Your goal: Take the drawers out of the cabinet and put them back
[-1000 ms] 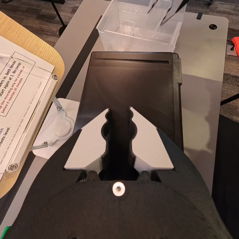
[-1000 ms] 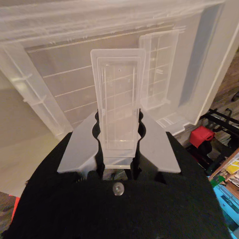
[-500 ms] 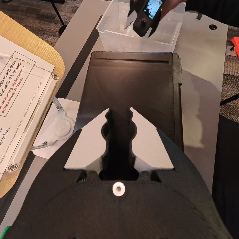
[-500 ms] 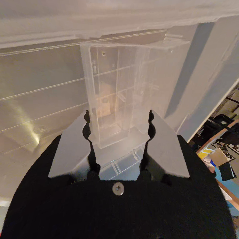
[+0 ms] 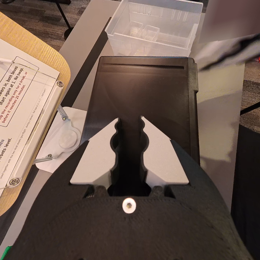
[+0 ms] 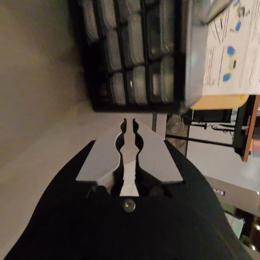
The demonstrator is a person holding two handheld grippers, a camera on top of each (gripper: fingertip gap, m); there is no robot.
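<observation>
The left tongs hang over the flat black top of the cabinet, their grey fingers set a moderate way apart with nothing between them; whether they touch the cabinet's top cannot be told. The cabinet stands on a grey tabletop. Just beyond its far edge sits a clear plastic bin, and inside it lie two small clear drawers side by side toward the bin's left half. At the upper right of the left wrist view a blurred grey and black shape, the right tongs, reaches in above the tabletop beside the cabinet's far right corner. To the left, a wooden board carries a printed sheet under a clear holder, and a white stand base rests on the tabletop next to the cabinet's left side. The right wrist view is rolled sideways and smeared by motion: there the right tongs are narrowed to a slim gap and hold nothing, pointing toward the cabinet's front, a black grid of slots with clear drawers seated in most of them. The tips are near the cabinet but apart from it.
</observation>
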